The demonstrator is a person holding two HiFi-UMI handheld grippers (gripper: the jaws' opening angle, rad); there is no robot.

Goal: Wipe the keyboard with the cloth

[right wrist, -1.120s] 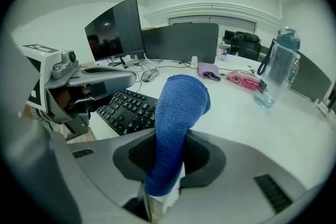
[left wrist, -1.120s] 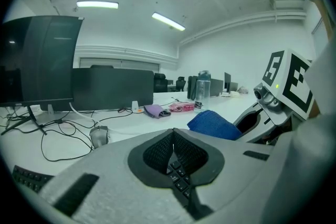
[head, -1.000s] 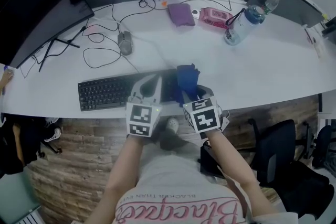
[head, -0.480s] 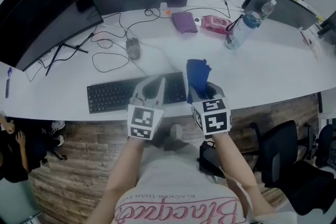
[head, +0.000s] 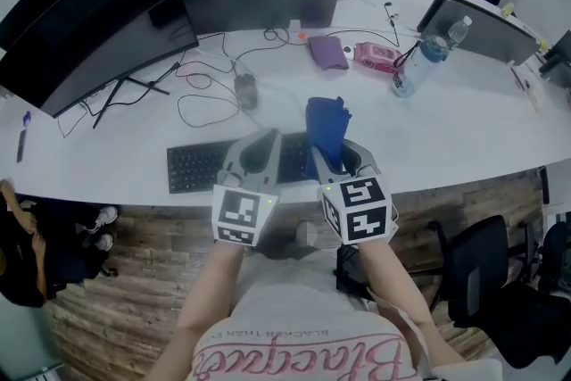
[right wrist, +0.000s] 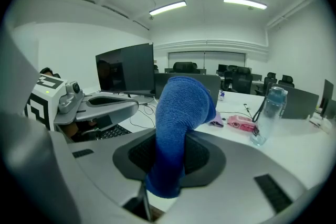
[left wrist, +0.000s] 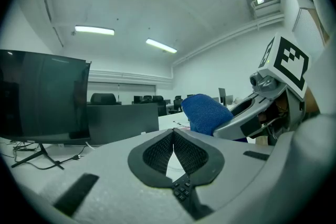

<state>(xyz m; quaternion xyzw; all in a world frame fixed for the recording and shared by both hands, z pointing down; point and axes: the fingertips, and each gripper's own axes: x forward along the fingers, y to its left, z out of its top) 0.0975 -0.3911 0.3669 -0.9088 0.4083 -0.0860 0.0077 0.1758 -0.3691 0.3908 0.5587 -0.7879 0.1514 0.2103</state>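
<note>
White tabletop (head: 464, 116): right tool (right wrist: 170, 165) clamping blue cloth (right wrist: 181, 107) over keyboard (head: 192, 167), left tool (left wrist: 173, 147) closed, empty; next, press cloth onto keys.

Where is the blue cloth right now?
The blue cloth is clamped between the jaws of the right gripper. In the head view it sticks up near the middle of the desk's front edge, by the right end of the keyboard.

Grey left tongs (head: 266, 138) and right tongs (head: 319, 158), checkered cubes (head: 239, 214).
</note>
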